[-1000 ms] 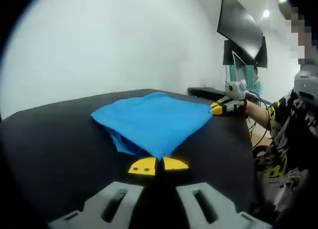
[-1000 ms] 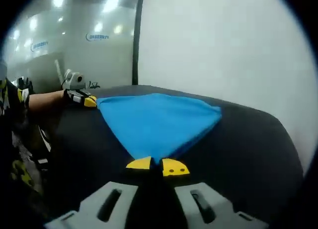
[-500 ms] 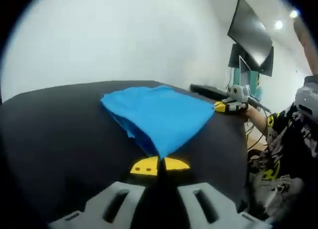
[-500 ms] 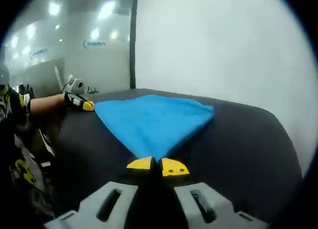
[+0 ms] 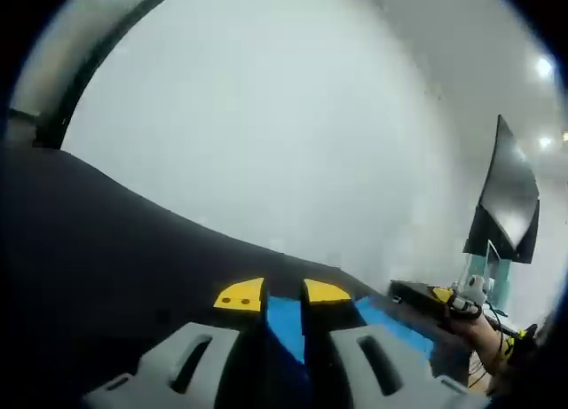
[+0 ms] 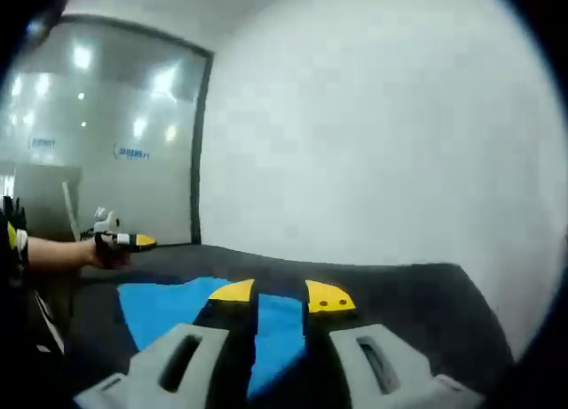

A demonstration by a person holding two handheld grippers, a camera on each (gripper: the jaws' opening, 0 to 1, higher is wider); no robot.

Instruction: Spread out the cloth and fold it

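Note:
The blue cloth (image 5: 286,325) lies on the black table (image 5: 89,249) and shows low between the jaws of my left gripper (image 5: 283,294), which stands open over it. In the right gripper view the cloth (image 6: 160,307) spreads to the left and runs under my right gripper (image 6: 280,294), also open with its yellow tips apart. Each gripper appears small in the other's view: the right gripper (image 5: 453,298) at the cloth's far side, the left gripper (image 6: 120,240) held by a hand beyond the cloth's far corner.
A white wall stands close behind the table (image 6: 408,294). A dark monitor (image 5: 510,205) hangs past the table's right end. A glass partition (image 6: 89,161) shows in the right gripper view, with the person's sleeve (image 6: 13,240) at the left edge.
Both grippers were shut on cloth corners and now have their tips apart. Both views have pitched up, so the cloth sits low between the jaws.

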